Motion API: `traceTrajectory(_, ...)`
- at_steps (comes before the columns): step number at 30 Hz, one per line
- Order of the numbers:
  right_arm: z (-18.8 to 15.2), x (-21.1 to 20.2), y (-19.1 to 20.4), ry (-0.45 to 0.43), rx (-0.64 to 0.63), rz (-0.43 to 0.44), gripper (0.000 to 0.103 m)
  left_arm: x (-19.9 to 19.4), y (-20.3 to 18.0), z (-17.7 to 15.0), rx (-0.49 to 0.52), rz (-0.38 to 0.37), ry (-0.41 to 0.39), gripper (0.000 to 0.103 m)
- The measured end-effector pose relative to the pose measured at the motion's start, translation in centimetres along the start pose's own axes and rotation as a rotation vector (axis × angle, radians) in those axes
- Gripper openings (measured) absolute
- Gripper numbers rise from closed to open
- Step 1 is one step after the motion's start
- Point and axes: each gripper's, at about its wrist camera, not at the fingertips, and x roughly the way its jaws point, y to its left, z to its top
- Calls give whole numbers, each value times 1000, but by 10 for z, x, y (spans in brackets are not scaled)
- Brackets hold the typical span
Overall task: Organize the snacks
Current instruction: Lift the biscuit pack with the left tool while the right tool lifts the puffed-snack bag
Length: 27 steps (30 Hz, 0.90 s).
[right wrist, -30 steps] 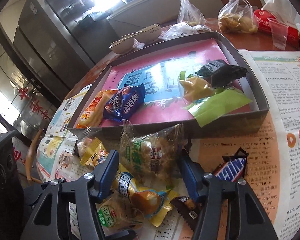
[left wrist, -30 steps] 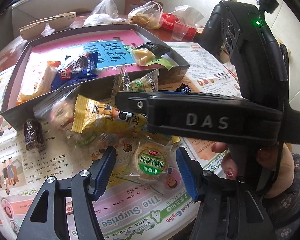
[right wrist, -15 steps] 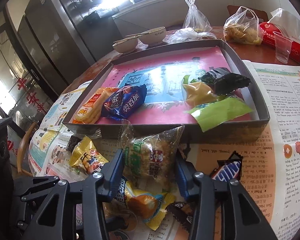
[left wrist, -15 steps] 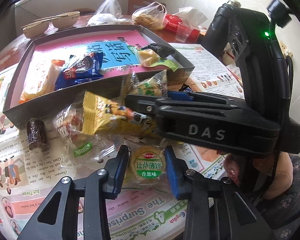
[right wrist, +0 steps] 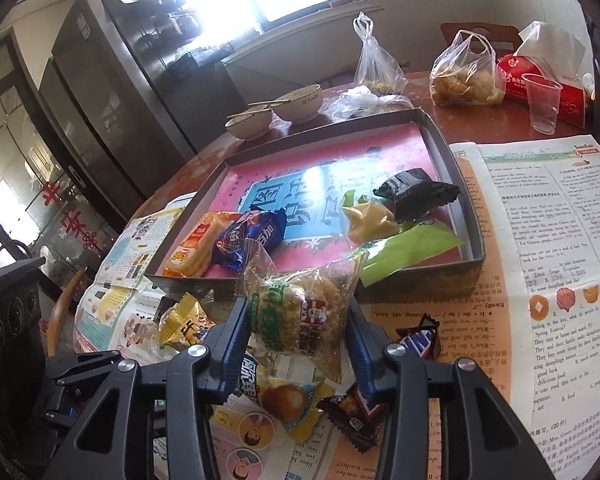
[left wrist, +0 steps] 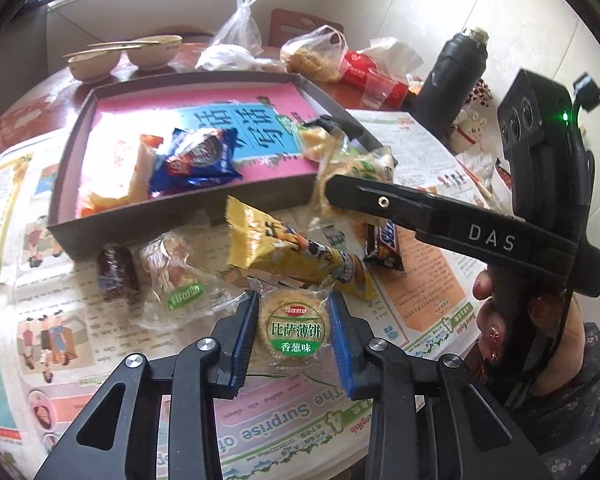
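The left gripper had clamped a round biscuit pack between its pads, ready for lifting. The right gripper clenched a rice-cracker bag, raised toward the box just ahead.

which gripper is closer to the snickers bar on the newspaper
Right. The right gripper, shut on a rice cracker pack, sits just beside the Snickers bar; the left gripper is further off, across the yellow packet.
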Motion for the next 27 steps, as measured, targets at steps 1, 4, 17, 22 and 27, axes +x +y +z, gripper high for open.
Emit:
traceTrajectory(1,1,-1,0,-2,2,2,46,-2,2,1,-4,2,-5,36)
traceTrajectory(4,2,-3,1,-6,-1,1,46,-9,8,3,-17,10,-26,36)
traceTrajectory(17,5,-10,5,-25,-6,7,46,-41,30,11,-95,-8,-103,36)
traceTrajectory(22,5,-10,5,-21,0,7,46,-32,27,8,-98,-37,-68,36)
traceTrajectory(27,5,-11,4,-23,0,7,46,-18,16,5,-80,-77,-28,36)
